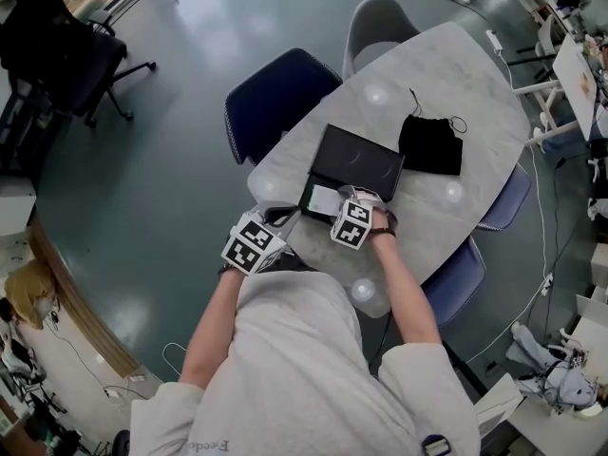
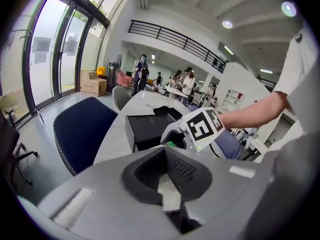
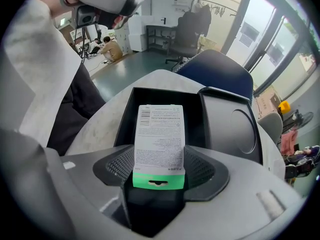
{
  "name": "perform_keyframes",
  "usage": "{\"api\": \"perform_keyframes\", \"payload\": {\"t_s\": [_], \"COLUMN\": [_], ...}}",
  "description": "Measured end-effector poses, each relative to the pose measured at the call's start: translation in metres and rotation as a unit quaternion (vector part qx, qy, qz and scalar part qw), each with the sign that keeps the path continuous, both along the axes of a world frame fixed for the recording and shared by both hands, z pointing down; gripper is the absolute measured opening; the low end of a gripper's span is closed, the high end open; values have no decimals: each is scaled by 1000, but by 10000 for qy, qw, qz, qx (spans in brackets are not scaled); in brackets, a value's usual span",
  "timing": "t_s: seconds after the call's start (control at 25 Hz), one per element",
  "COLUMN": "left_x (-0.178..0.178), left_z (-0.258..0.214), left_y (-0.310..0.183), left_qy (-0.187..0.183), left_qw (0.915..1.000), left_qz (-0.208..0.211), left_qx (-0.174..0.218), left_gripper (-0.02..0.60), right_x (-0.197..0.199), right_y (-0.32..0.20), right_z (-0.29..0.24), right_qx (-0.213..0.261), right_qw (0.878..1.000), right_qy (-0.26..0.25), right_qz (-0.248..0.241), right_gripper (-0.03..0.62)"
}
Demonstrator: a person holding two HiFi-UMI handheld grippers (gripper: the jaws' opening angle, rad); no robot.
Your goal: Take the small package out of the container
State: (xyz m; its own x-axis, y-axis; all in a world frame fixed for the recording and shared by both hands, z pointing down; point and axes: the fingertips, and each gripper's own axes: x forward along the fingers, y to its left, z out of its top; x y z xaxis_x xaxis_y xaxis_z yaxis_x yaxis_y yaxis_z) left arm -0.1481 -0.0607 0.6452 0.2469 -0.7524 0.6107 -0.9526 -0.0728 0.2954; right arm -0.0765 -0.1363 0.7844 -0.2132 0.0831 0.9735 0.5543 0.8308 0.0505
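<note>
The small package [image 3: 160,136], white with print and a green hang tab, sits between the pads of my right gripper [image 3: 159,171], which is shut on its tab end. Under it lies the open black container [image 3: 200,124]. In the head view the small package [image 1: 324,200] is over the container [image 1: 309,190], at the near table edge, with my right gripper [image 1: 353,218] on it. My left gripper [image 1: 252,243] hovers to the left at the table edge. In its own view, the left gripper [image 2: 167,176] is shut on nothing.
The black lid [image 1: 359,160] lies just beyond the container. A black pouch [image 1: 429,143] with a cord rests farther right on the marble table [image 1: 446,55]. A blue chair [image 1: 280,93] and a grey chair [image 1: 380,22] stand at the far side.
</note>
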Motion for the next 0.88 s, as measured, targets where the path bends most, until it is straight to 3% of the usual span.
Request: {"api": "perform_keyframes", "payload": {"t_s": [0.88], "left_x": [6], "left_z": [7], "left_y": [-2], "left_qy": [-153], "left_qw": [9992], "left_qz": [362], "left_qx": [-68], "left_gripper": [52], "right_x": [-4], "right_y": [-5], "right_z": [-30], "right_qx": [-277], "right_qw": [9884], "right_qy": [-890], "right_qz": [1198], "right_gripper": [305]}}
